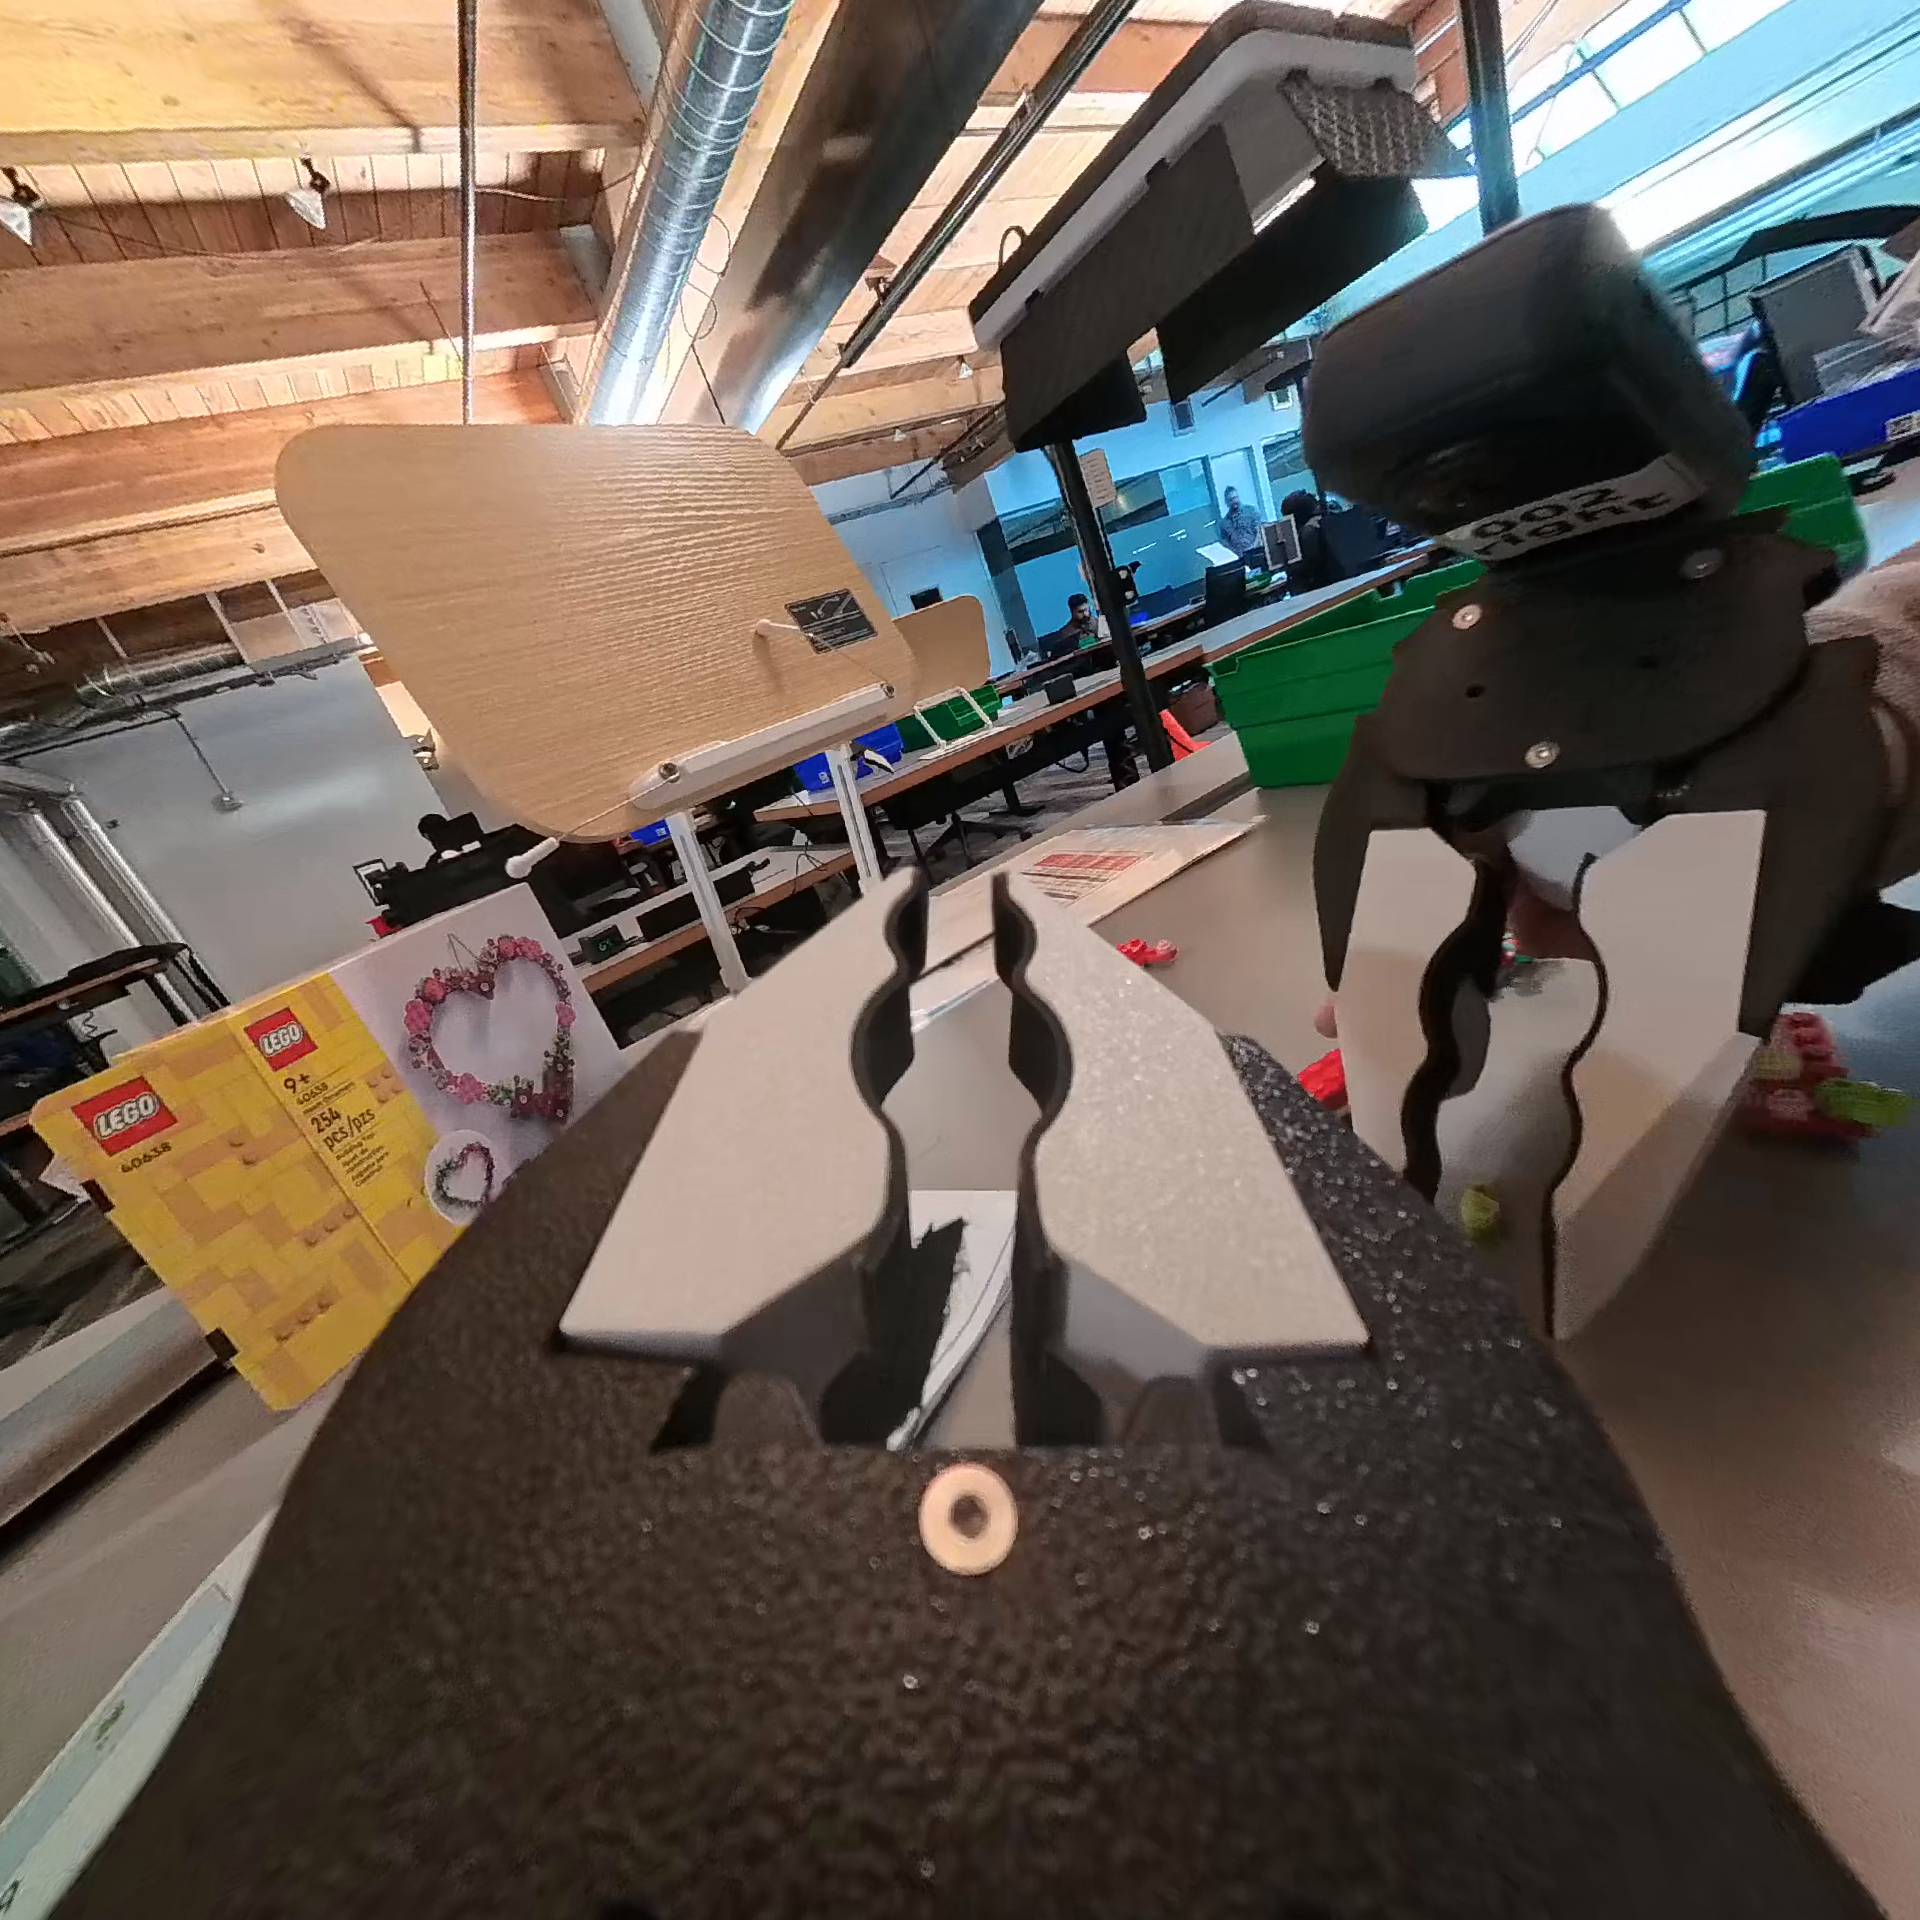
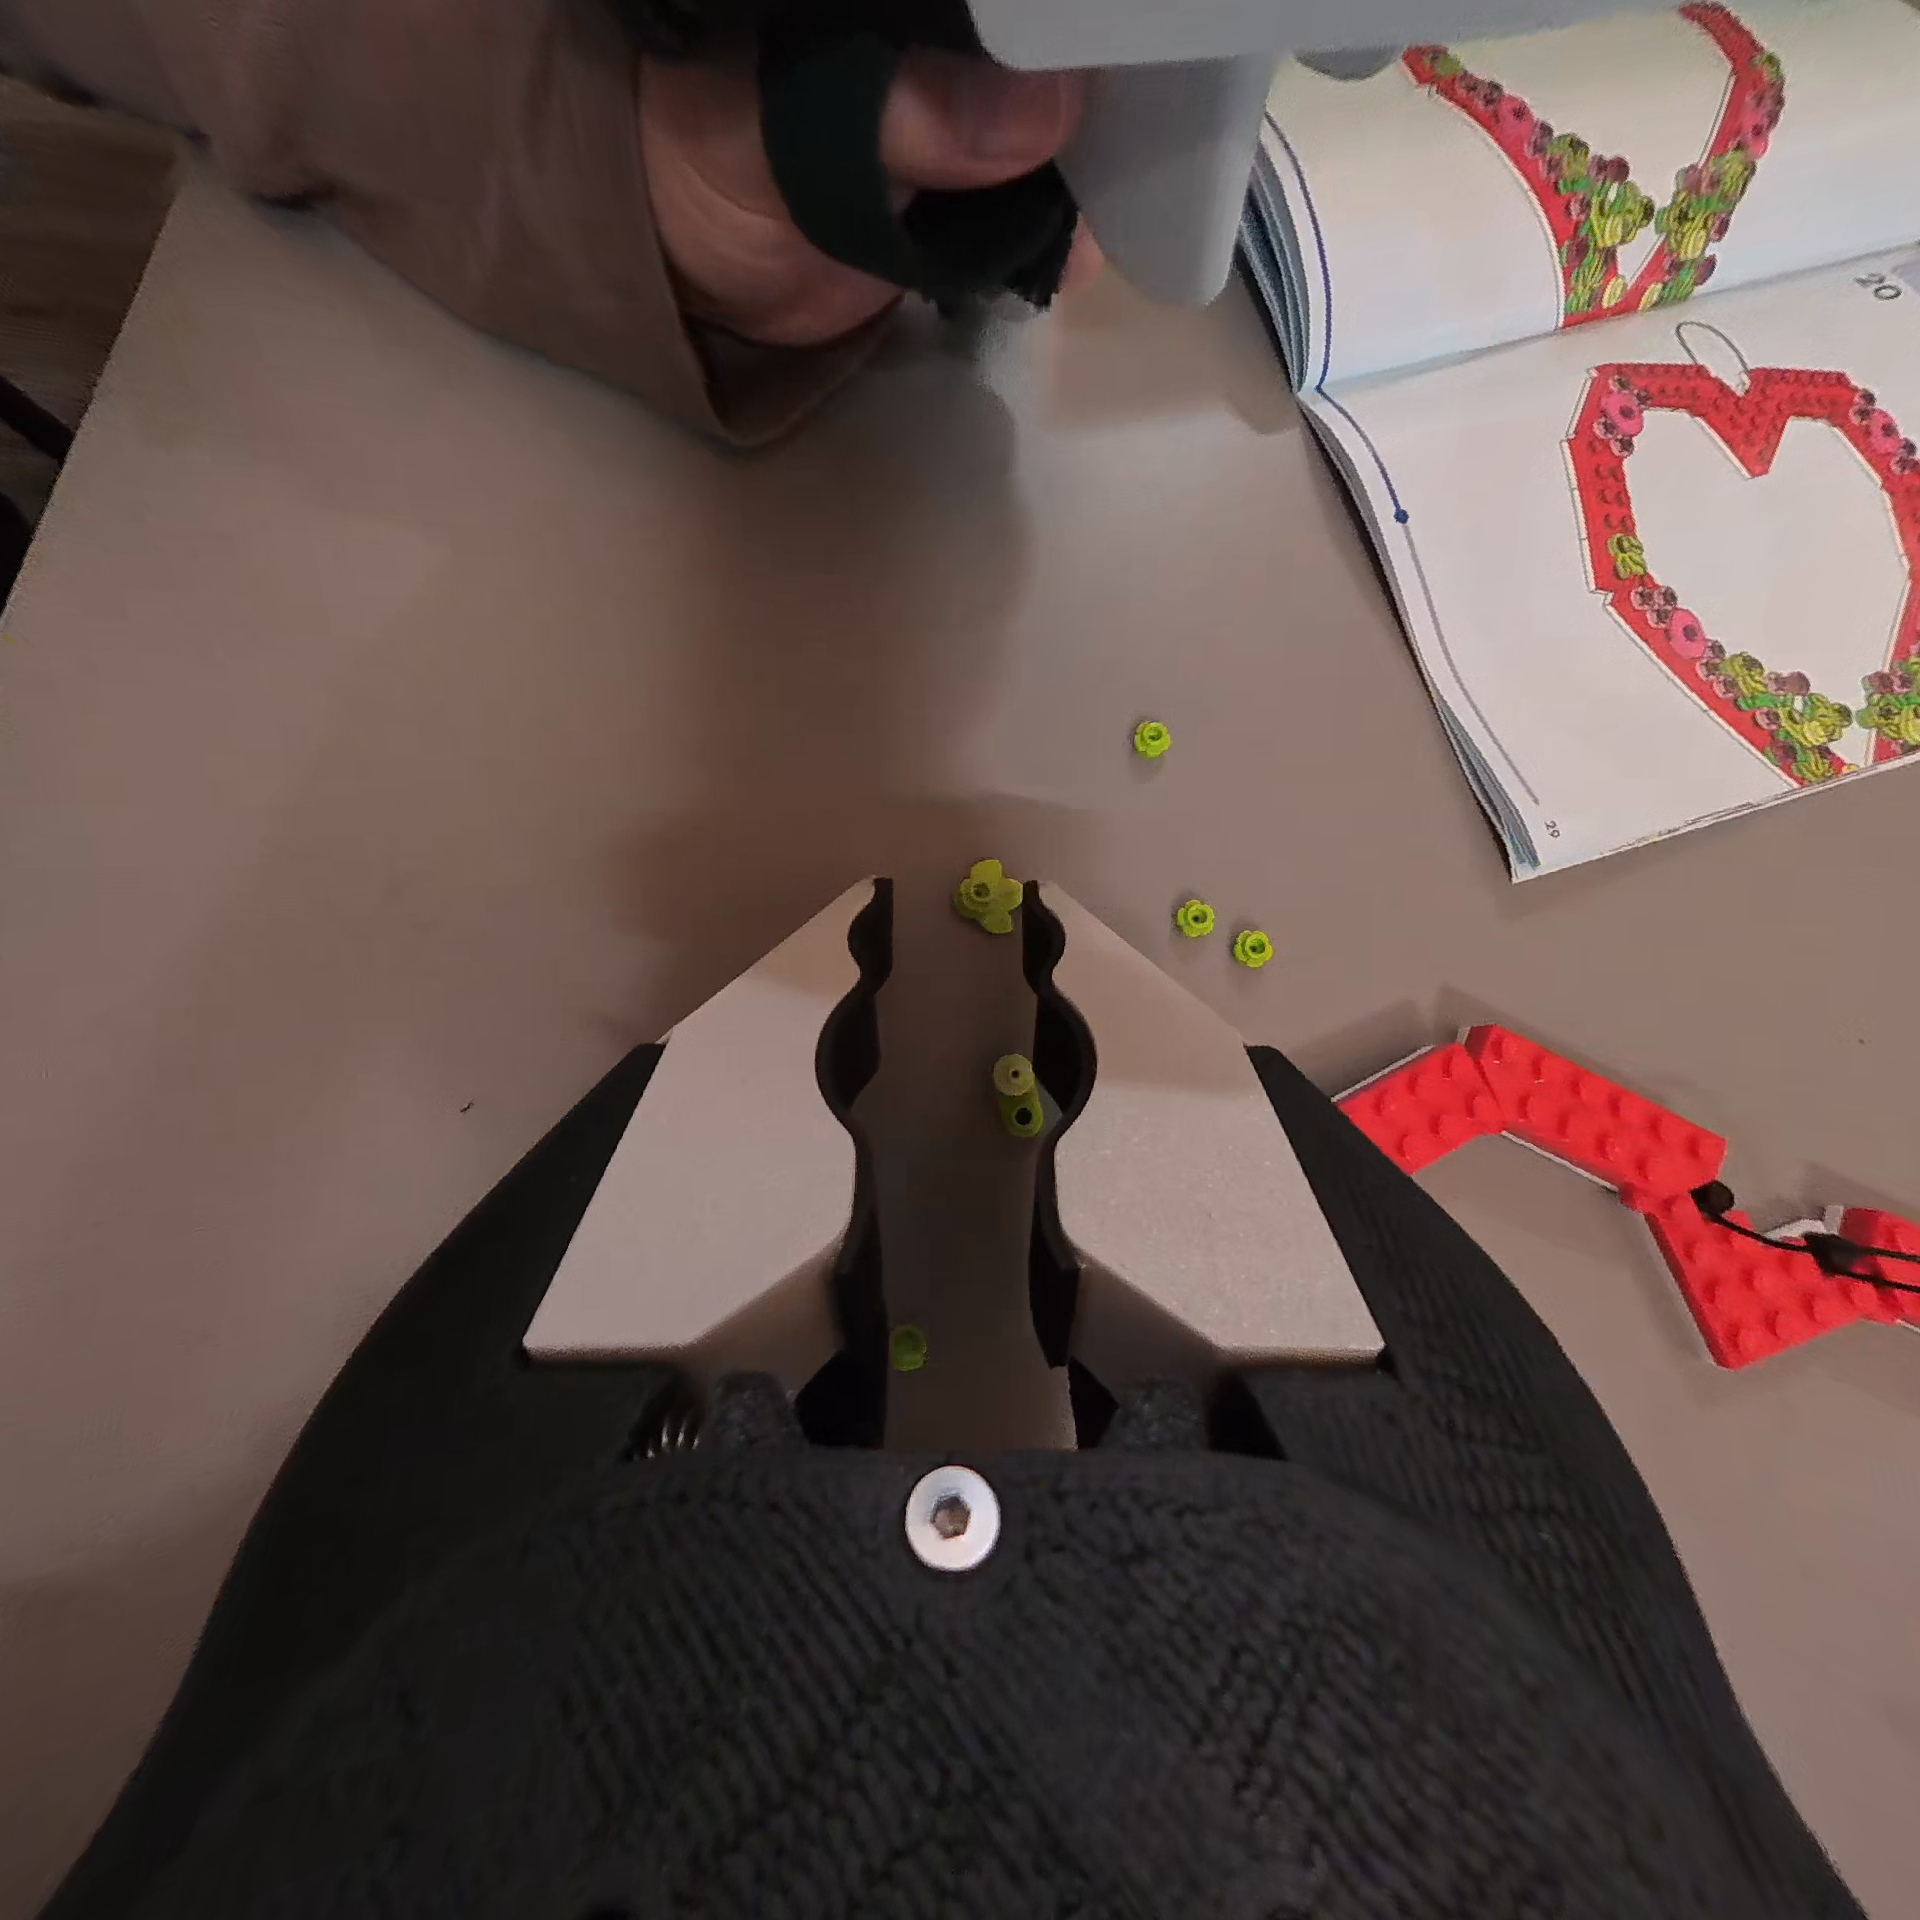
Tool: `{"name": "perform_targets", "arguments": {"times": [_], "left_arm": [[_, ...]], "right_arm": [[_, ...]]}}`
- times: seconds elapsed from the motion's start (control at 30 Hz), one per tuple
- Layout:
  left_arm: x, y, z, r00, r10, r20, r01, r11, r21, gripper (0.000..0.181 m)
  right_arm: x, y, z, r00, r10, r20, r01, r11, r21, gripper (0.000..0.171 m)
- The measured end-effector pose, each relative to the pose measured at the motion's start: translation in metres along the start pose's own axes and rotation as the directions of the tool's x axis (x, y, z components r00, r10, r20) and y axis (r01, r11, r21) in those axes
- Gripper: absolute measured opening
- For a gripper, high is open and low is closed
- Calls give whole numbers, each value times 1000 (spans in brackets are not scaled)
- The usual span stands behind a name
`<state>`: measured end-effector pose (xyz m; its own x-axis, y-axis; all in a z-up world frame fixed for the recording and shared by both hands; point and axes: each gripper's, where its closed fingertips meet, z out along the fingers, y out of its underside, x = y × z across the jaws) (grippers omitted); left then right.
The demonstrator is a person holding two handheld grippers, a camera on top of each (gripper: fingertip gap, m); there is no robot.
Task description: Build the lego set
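On the grey table (image 2: 416, 727) lie an open booklet (image 2: 1558, 520), a red brick frame (image 2: 1558, 1122) and small green flower pieces (image 2: 987, 896), above which the right claw (image 2: 956, 896) and the raised left claw (image 1: 961, 894) both gape slightly, empty.

A tilted wooden board (image 1: 582, 613) on white legs fills the upper centre, stacked green bins (image 1: 1320, 686) sit at right on the grey counter (image 1: 1714, 1455), and an overhead lamp (image 1: 1195, 208) hangs at top.

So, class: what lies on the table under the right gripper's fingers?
Under the right gripper, several lime green flower studs lie on the grey table, visible through the gap. Anything beneath the fingers themselves is hidden.
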<state>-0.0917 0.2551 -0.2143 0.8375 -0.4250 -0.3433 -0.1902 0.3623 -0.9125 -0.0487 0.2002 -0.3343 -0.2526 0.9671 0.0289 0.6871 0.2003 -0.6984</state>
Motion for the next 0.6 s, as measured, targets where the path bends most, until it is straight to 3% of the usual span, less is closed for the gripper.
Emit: {"name": "perform_targets", "arguments": {"times": [0.03, 0.27, 0.4, 0.6], "left_arm": [[0, 1, 0, 1000, -6, -1, 6, 1000, -2, 10], [-1, 3, 2, 999, -39, -10, 39, 999, -8, 10], [1, 4, 3, 999, -41, -20, 41, 999, -12, 10], [2, 4, 3, 999, -37, -26, 36, 999, -13, 9]], "right_arm": [[0, 1, 1, 1000, 5, 8, -5, 1000, -9, 24], [-18, 4, -2, 994, 7, 107, -3, 999, -40, 25], [-9, 1, -5, 995, -58, 75, 60, 998, -28, 25], [-11, 4, 2, 986, -84, 144, 92, 995, -49, 25]]}}
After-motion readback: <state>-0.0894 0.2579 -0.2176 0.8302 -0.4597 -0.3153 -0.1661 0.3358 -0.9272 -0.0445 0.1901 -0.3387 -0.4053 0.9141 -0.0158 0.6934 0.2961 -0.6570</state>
